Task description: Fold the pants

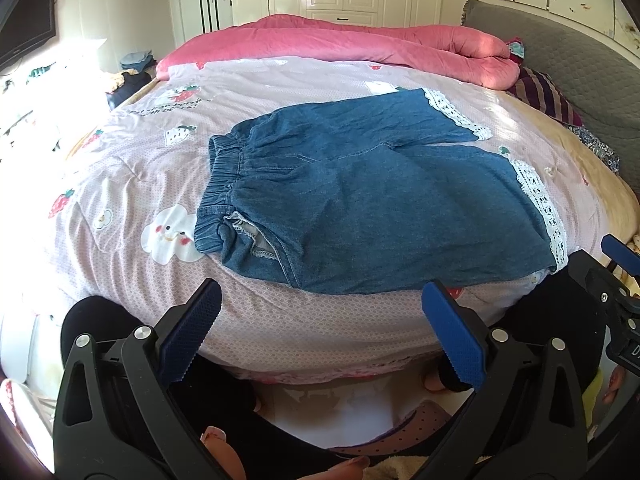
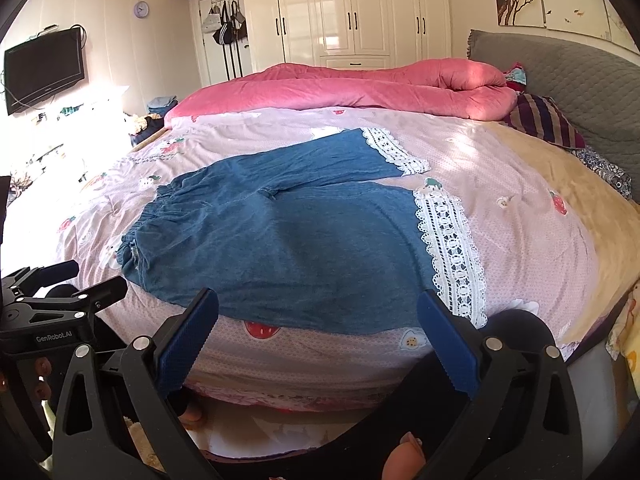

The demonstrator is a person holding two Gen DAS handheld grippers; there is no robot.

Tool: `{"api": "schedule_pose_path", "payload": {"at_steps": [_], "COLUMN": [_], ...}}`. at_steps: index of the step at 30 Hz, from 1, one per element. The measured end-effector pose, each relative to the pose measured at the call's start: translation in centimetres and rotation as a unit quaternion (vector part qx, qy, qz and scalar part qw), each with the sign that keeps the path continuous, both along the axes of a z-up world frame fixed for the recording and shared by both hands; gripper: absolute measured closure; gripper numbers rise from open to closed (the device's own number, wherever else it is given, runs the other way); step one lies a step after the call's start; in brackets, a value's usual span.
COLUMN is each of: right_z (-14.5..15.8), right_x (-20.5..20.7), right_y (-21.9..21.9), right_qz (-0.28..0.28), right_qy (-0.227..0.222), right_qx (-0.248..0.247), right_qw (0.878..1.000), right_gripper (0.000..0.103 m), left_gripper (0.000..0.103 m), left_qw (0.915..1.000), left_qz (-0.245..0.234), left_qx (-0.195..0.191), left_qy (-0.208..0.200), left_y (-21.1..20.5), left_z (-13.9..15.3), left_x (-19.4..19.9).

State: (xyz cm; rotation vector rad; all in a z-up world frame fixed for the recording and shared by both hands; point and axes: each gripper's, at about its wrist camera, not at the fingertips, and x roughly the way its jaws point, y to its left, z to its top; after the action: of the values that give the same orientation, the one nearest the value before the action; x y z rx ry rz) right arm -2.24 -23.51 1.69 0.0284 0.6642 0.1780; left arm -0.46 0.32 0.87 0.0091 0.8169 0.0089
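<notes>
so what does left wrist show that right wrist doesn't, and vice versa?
Only the left wrist view: the pocket opening at the waistband's near end, and the right gripper entering at the right edge.

Only the right wrist view: the whole wall TV, the clock, and the left gripper entering at the left edge.

Both: denim pants spread flat on the patterned bed cover, lace hems to the right, pink quilt behind, white wardrobe. Both grippers open, short of the cloth.
</notes>
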Motion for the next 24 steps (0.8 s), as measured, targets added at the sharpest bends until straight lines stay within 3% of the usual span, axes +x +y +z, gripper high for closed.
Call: {"api": "schedule_pose_path", "payload": {"at_steps": [12,24], "right_z": [-0.4,-1.6], "right_x": [1.3,5.4], "right_y": [-0.1,0.5], "right_qz": [0.006,0.038], "right_qy": [0.011,0.035], "right_qx": [0.007,-0.001], "right_qw": [1.000,0.999], "right_gripper": [0.004,0.004], "left_gripper": [0.008,0.008], "left_qw": [1.0000,0.9995], "left_qz": [0.002,0.006], "left_qx": [-0.001,-0.012], "left_qy": [-0.002,0.027], "left_y": [0.3,2.1], "left_z": [-0.1,-1.9], "left_x": [0.4,3.4]}}
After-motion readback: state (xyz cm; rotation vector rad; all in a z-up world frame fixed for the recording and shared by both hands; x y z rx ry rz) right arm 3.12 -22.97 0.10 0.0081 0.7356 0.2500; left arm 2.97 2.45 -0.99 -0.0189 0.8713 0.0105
